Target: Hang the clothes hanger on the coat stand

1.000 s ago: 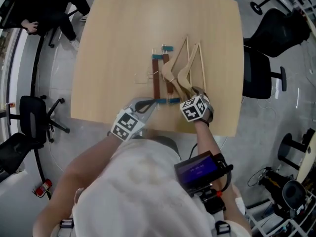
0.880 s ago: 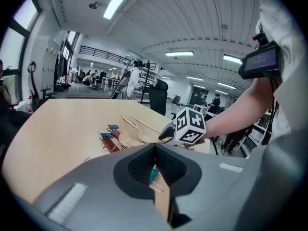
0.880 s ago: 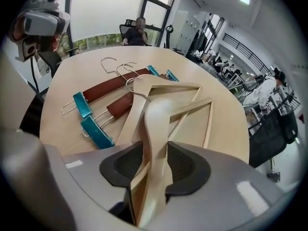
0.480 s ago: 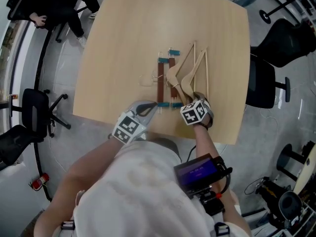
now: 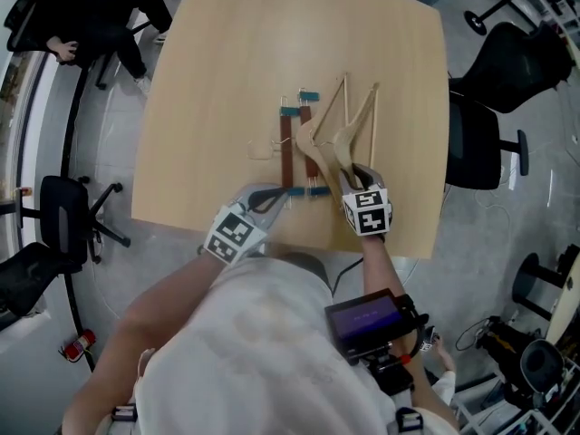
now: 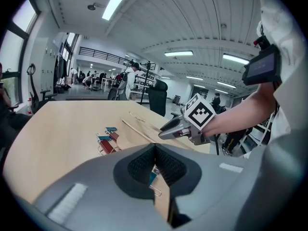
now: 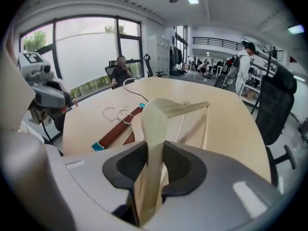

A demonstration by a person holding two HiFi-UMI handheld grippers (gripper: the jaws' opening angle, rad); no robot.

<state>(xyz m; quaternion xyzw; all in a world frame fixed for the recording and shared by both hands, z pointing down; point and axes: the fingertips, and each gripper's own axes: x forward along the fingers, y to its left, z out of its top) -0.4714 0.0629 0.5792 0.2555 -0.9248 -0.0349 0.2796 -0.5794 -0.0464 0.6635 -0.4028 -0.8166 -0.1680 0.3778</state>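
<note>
Two pale wooden hangers [image 5: 340,134] lie overlapped on the table [image 5: 217,62]. My right gripper [image 5: 355,175] is at their near ends. In the right gripper view its jaws are closing, and the pads press on one arm of a wooden hanger [image 7: 159,114], which stands up between them. Left of these lie two brown clip hangers [image 5: 286,148] with teal clips. My left gripper [image 5: 276,191] rests by their near clip, its pads [image 6: 144,162] together with nothing clamped. No coat stand shows.
Black office chairs [image 5: 480,134] stand to the right of the table, and another [image 5: 63,216] to the left. A seated person [image 5: 82,16] is at the far left corner. Thin wire hooks [image 7: 115,112] lie beside the brown hangers.
My right gripper has turned and drawn slightly back toward the table's near edge with the wooden hanger's end between its jaws. The left gripper has stayed in place.
</note>
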